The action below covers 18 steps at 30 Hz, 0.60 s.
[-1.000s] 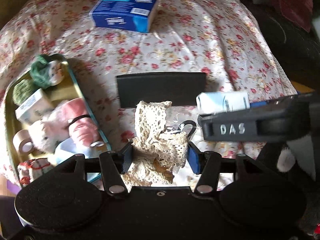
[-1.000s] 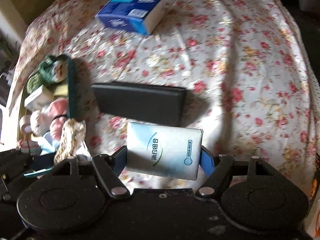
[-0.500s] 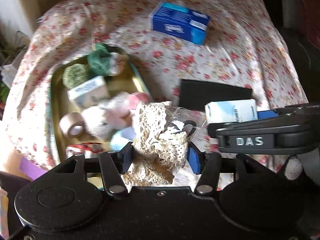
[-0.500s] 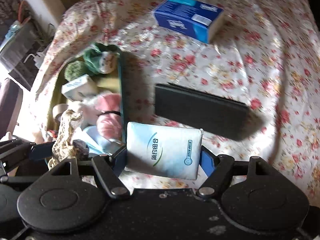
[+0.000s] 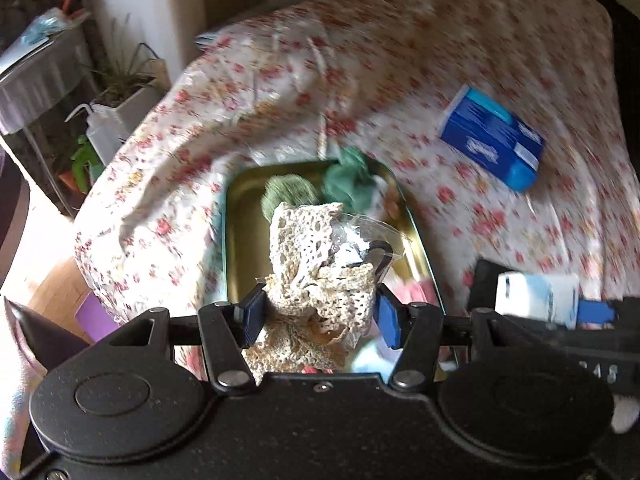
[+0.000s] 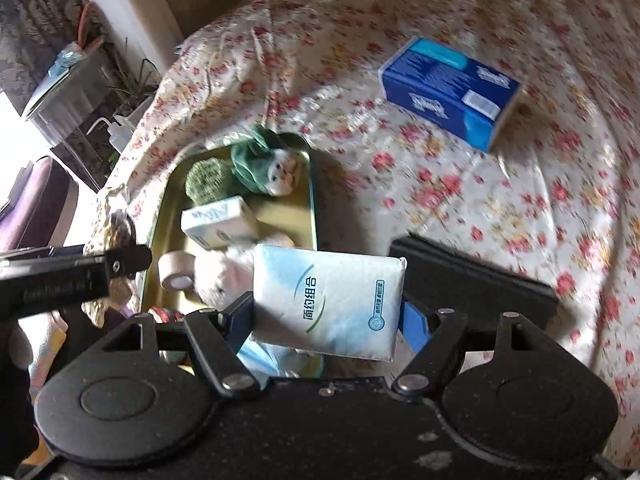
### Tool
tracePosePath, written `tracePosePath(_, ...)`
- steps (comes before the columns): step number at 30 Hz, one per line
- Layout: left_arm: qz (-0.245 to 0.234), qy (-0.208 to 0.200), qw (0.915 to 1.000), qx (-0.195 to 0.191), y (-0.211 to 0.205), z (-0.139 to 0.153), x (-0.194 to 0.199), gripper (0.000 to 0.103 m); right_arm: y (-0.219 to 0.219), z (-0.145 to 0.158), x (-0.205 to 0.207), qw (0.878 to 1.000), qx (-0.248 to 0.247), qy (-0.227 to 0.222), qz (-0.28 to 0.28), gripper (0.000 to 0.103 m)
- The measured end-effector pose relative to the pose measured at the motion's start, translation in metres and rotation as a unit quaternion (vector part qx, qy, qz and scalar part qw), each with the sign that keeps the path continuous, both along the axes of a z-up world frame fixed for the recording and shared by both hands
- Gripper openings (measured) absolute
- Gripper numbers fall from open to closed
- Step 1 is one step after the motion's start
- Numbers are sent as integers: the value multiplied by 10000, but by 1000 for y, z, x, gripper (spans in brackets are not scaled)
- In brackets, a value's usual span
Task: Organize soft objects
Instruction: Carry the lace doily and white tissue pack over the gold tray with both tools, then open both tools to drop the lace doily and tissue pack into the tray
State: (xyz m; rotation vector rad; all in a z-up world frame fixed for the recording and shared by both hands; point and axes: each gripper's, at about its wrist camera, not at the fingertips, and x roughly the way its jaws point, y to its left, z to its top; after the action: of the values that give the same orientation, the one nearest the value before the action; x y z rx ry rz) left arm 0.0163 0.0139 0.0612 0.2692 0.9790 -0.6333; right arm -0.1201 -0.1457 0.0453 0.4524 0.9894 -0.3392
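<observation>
Careful, you're clamping the lace bundle (image 5: pixel 316 276) in the left gripper (image 5: pixel 318 314) and the tissue pack (image 6: pixel 328 300) in the right gripper (image 6: pixel 326 318); beneath both, the crowded tray (image 6: pixel 168 216) risks spillover.

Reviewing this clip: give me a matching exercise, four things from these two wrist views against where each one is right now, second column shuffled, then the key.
Things
1. cream lace cloth
2. white tissue pack
3. blue tissue box
4. green soft toy

Places
A. lying on the floral cloth, outside the tray
B. clamped in the left gripper
C. inside the gold tray, at its far end
D. clamped in the right gripper

Pairs: 1-B, 2-D, 3-A, 4-C
</observation>
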Motion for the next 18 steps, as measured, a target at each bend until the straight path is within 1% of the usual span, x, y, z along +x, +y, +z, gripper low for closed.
tracePosePath(2,183,-61,9998,5,-2,-1,11,53,2,2,9,10000,-69,-52,37,74)
tracePosePath(7,427,-247,9985,231,-15,-10,29,53,6,6,34,9995,-261,-145,115,74)
tracePosePath(12,609,-150,9977,271,-21,-18,42,54,10,10,56,9986,-397,-248,227,74)
tracePosePath(18,944,-93,9947,398,-20,-27,58,55,7,10,84,9981,-470,-349,212,74)
